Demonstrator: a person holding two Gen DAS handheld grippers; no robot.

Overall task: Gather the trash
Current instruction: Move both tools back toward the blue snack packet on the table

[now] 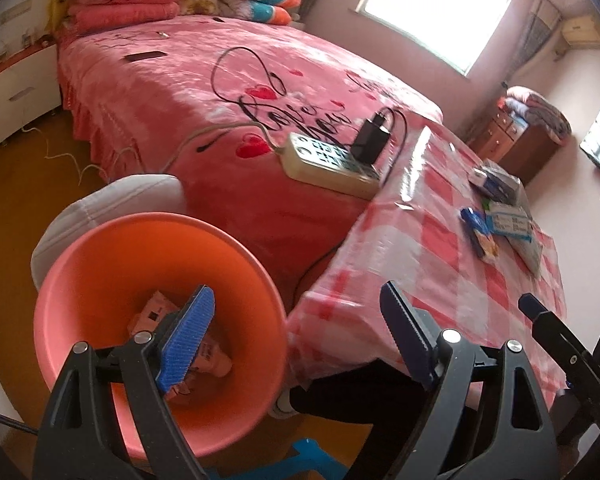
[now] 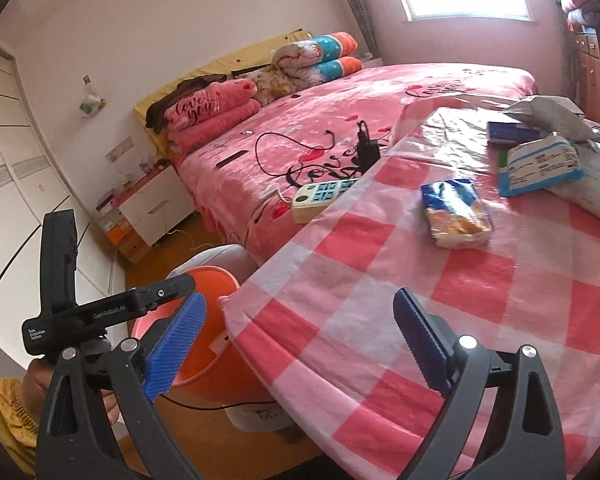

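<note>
An orange bin (image 1: pixel 100 280) stands on the floor at the table's left corner, with pink wrappers (image 1: pixel 156 312) lying in it. My left gripper (image 1: pixel 296 332) is open and empty, one finger over the bin and the other over the checked tablecloth (image 1: pixel 420 240). My right gripper (image 2: pixel 300 340) is open and empty above the table's near corner (image 2: pixel 380 280). Farther back on the table lie a blue and yellow packet (image 2: pixel 456 212), a blue-white tissue pack (image 2: pixel 540 168) and a dark blue box (image 2: pixel 512 130). The bin (image 2: pixel 216 280) shows beside the table in the right wrist view.
A pink bed (image 1: pixel 180 80) runs along the table's far side. A power strip (image 1: pixel 328 164) with a black charger and cables lies on its edge. A white padded seat (image 1: pixel 120 200) stands behind the bin. A white bag (image 2: pixel 596 188) lies at the table's right.
</note>
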